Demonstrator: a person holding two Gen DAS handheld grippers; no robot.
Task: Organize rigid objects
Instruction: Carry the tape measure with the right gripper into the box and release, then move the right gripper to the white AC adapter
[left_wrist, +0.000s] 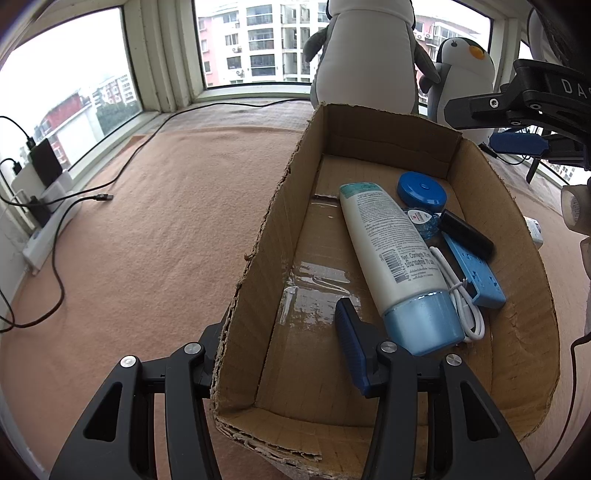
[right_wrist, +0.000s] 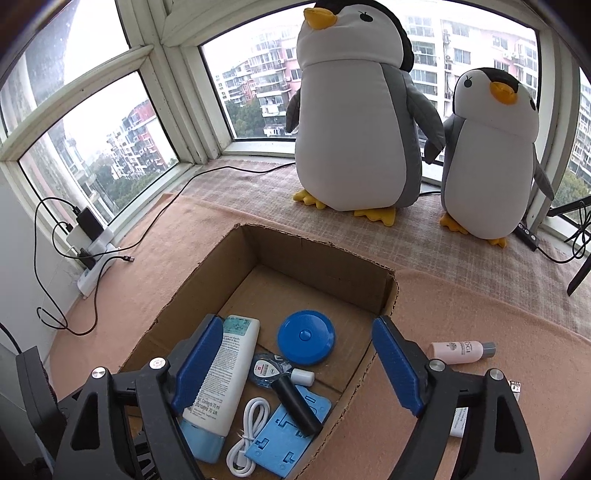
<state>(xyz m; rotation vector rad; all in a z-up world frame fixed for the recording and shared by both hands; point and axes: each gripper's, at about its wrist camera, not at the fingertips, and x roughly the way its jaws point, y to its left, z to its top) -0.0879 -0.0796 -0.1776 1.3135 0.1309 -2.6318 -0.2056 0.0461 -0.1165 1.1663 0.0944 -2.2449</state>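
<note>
Cardboard box (right_wrist: 384, 295) sits on the peach blanket (left_wrist: 147, 240) by the window, already holding most items: white tube w/ pale-blue cap (left_wrist: 391, 243) lying along the floor of the box, round blue case (right_wrist: 306, 338), small clear-blue item (right_wrist: 266, 371), black cylinder (right_wrist: 297, 406), blue plastic holder (right_wrist: 288, 439) under it, coiled white cable (right_wrist: 247, 439). Still outside, on the blanket just right of the box: pink bottle w/ grey cap (right_wrist: 461, 350), lying on its side, plus another white item partly hidden behind the right tool's arm, can't tell what. Right tool (right_wrist: 291, 365) hovers over the box, jaws spread wide, nothing between them. Left tool (left_wrist: 284, 350) straddles the box's near-left wall, one pad (left_wrist: 351, 347) inside, other finger outside; jaws apart, looks like it's steadying the wall rather than clamped, can't be sure. Handling, judging by looks: pink bottle prob light, rigid plastic, smooth and round so it may roll or slip; best taken across the mid-body, jaws square to its long axis, not at the cap. Ribbed blue pads should help w/ grip. Box wall is thin, torn-edged cardboard, flexes easily, so approx gentle hold only. Big tube in box is semi-soft, would squash if squeezed hard. Two penguin plushies (right_wrist: 354, 122) behind are soft, not part of the job
</note>
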